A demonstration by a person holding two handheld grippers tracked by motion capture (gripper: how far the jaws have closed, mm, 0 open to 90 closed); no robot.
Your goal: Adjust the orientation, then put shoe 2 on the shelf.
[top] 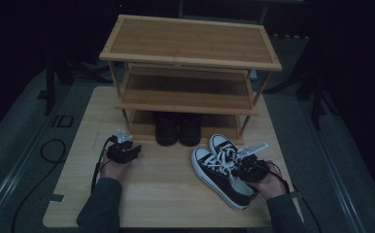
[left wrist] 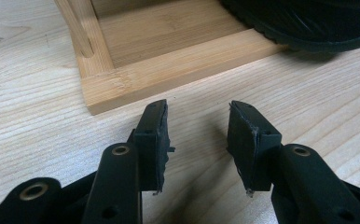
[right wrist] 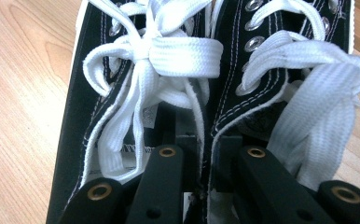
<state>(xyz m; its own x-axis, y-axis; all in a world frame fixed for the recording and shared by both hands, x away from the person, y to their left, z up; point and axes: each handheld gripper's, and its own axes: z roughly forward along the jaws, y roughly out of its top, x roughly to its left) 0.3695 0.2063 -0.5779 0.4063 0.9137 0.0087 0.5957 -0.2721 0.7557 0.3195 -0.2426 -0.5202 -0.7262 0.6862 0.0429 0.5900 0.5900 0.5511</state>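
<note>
Left tongs point(top: 124, 151) rest low with jaws apart, while right tongs point(top: 251, 167) are pinched together.

Sneakers point(top: 222, 167) front-right of rack point(top: 190, 58) on table point(top: 161, 194); boots point(top: 178, 128) in btm shelf.

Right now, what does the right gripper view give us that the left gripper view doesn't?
Right gripper view: the black sneakers with white laces, the right gripper pinching their two inner collars together. Left gripper view: the left gripper, jaws apart and holding nothing, facing the shoe rack base and a black boot sole. Both: the light wooden table.
</note>
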